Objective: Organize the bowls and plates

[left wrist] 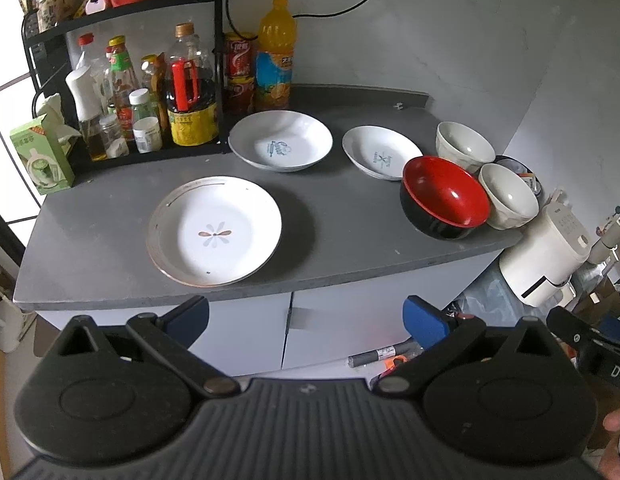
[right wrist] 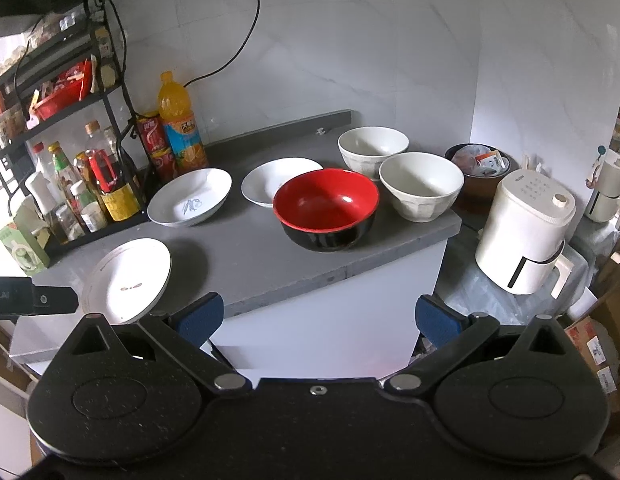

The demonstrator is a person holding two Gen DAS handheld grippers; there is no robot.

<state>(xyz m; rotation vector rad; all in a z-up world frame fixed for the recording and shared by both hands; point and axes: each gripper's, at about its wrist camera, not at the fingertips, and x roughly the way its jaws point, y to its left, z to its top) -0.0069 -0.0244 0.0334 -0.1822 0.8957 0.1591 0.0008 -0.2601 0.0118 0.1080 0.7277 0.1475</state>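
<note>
while both grippers gape, 3 plates (left wrist: 216, 230) show blue unreadable marks.

We see a matt grey bench (left wrist: 350, 220), stone-like and faintly speckled. The plates (left wrist: 216, 230) and white bowls (right wrist: 420, 186) look like glazed ceramic, smooth and softly shiny. The red bowl (right wrist: 326, 208) at the centre is glossy lacquer-like plastic, black outside. Upper left of the frame, the rack (left wrist: 218, 40) is black-painted metal, holding clear plastic bottles (left wrist: 190, 88). Each gripper (left wrist: 306, 320) is textured matt black plastic with blue rubbery pads (right wrist: 202, 316). The kettle-like appliance (right wrist: 526, 232) is smooth white plastic.
</note>
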